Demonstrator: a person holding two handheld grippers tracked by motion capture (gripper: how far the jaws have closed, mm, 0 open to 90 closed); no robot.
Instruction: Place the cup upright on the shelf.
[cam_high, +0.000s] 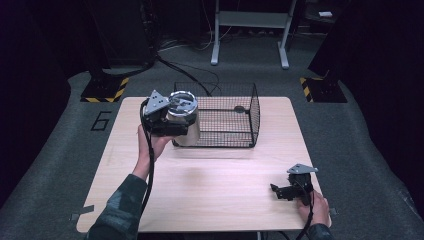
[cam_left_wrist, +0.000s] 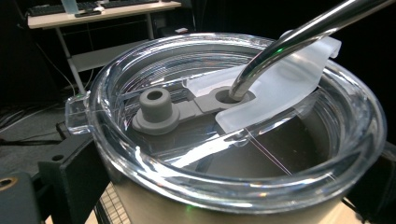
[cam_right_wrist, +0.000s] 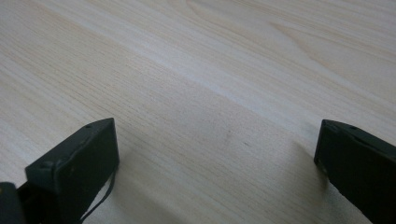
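Your left gripper (cam_high: 172, 125) is clamped on the tumbler (cam_high: 183, 117), holding it upright at the basket's (cam_high: 235, 115) near-left corner, probably for placing inside. Your right gripper (cam_high: 280, 191) rests on the table (cam_high: 210, 185) at near right, jaws apart, out of the way.

High view: dim overall. The table (cam_high: 210, 190) is the one well-lit area, lit from above; the floor and room beyond fall into near black. Detail is soft and low in resolution. A faint shadow lies on the wood beside the wire basket (cam_high: 235, 112).

Left gripper view: sharp on the clear lid (cam_left_wrist: 233, 121), with bright specular streaks along its rim and on the metal straw (cam_left_wrist: 299, 35). Background desk is dim and out of focus. Curved rim lines suggest wide-angle distortion.

Right gripper view: evenly bright, wood grain clear at centre, softer toward the top. Both jaws are blurred, casting soft shadows.
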